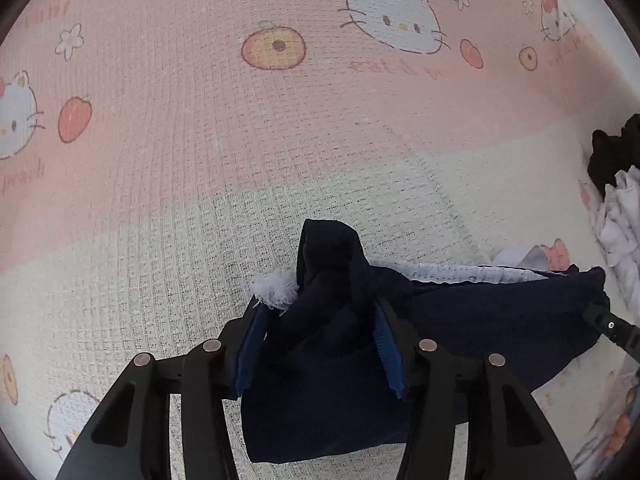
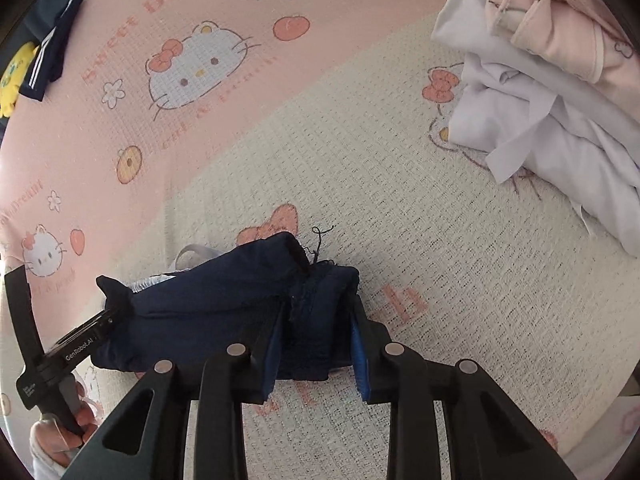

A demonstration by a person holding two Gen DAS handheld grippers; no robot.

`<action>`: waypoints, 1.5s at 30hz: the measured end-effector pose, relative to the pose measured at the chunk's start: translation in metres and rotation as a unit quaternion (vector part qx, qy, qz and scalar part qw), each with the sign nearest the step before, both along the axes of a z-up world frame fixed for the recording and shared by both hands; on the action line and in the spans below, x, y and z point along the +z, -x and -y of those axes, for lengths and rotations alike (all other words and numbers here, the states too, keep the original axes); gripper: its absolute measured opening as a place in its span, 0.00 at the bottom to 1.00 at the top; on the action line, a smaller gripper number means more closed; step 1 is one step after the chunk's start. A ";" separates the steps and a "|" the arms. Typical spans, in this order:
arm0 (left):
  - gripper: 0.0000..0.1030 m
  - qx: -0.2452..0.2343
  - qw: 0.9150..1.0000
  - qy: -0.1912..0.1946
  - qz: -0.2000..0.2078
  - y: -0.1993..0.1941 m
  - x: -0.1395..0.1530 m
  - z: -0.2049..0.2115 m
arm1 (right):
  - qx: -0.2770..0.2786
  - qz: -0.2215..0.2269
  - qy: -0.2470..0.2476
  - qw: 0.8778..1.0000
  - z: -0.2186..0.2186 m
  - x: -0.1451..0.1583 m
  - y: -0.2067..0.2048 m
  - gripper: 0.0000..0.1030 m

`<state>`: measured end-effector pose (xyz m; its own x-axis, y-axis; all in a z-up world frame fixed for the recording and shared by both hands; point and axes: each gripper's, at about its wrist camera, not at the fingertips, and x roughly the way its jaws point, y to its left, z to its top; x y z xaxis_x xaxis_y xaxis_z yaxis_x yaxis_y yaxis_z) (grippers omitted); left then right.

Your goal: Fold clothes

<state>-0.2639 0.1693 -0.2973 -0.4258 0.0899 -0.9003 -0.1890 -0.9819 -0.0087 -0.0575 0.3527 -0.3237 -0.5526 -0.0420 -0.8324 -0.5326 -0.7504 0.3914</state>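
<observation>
While both my tools grip it, the dark navy knit garment with a white mesh lining [image 1: 480, 304] hangs stretched between them just above the pink-and-cream cartoon-cat bedspread [image 1: 200, 120]. My left gripper [image 1: 320, 344] is clamped on one bunched end, my right gripper [image 2: 316, 340] on the other. I judge its folding unfinished. Left to fold: a crumpled heap of white and pale pink clothes [image 2: 540, 80]. A navy white-striped garment [image 2: 52, 60] lies apart. I see no containers.

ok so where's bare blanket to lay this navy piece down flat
Free: the cream band ahead of the navy garment and the pink band beyond it, both bare blanket. Crowded: the white and pink clothes pile on the right, and the striped navy clothing far left.
</observation>
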 end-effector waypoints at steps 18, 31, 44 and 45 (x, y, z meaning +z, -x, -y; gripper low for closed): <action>0.62 0.002 0.965 -0.222 0.138 -0.017 0.029 -0.016 | -0.133 -0.150 0.274 0.941 -0.028 -0.015 -0.059 0.72; 0.62 -0.039 0.986 -0.128 0.102 -0.040 0.024 -0.031 | -0.202 -0.156 0.312 0.915 -0.011 -0.019 -0.075 0.72; 0.62 -0.122 0.991 -0.024 0.056 -0.066 0.032 -0.060 | -0.148 -0.117 0.351 0.917 -0.004 -0.040 -0.049 0.73; 0.62 -0.141 0.989 -0.003 0.043 -0.072 0.032 -0.067 | -0.148 -0.116 0.357 0.915 -0.005 -0.042 -0.049 0.73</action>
<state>-0.1919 0.2365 -0.2654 -0.3049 0.1992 -0.9313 -0.4542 -0.8899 -0.0417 -0.0086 0.3577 -0.3658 -0.7864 -0.3493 -0.5094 -0.5107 -0.0962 0.8543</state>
